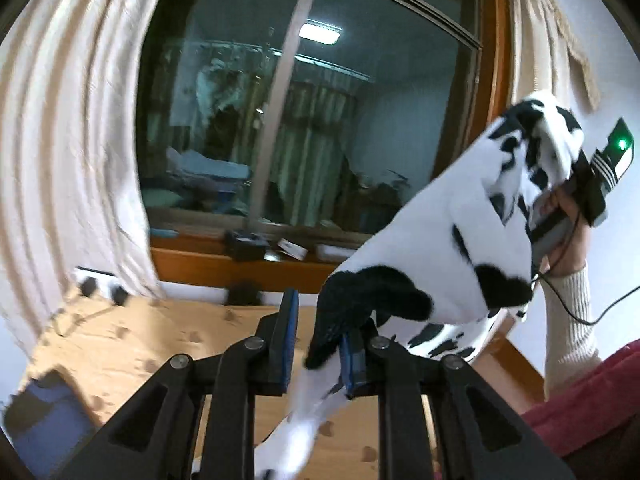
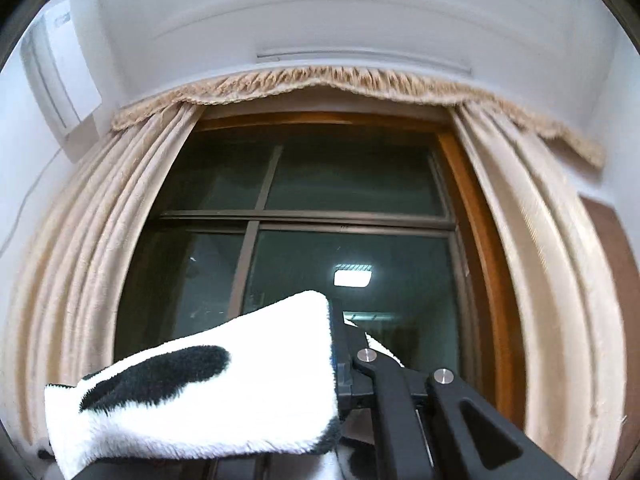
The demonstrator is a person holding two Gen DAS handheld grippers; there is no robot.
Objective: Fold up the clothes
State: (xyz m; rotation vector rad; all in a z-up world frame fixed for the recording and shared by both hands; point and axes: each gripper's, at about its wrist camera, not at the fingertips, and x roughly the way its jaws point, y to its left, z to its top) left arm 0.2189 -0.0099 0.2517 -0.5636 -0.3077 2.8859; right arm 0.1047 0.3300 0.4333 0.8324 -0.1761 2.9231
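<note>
Fleece (image 1: 420, 240), white with black patches, hangs stretched in the air between both grippers above a wooden table (image 1: 132, 344). Left gripper (image 1: 320, 344) pinches its lower edge, fingers narrowly apart on the cloth. Right gripper (image 2: 340, 360), raised toward the window (image 2: 320, 240), looks clamped on the upper end, though fabric hides one finger.

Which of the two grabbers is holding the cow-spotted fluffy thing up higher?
The right gripper, held in the hand near the curtain, lifts its end of the spotted garment highest. The left gripper holds the other end down low over the wooden surface.
</note>
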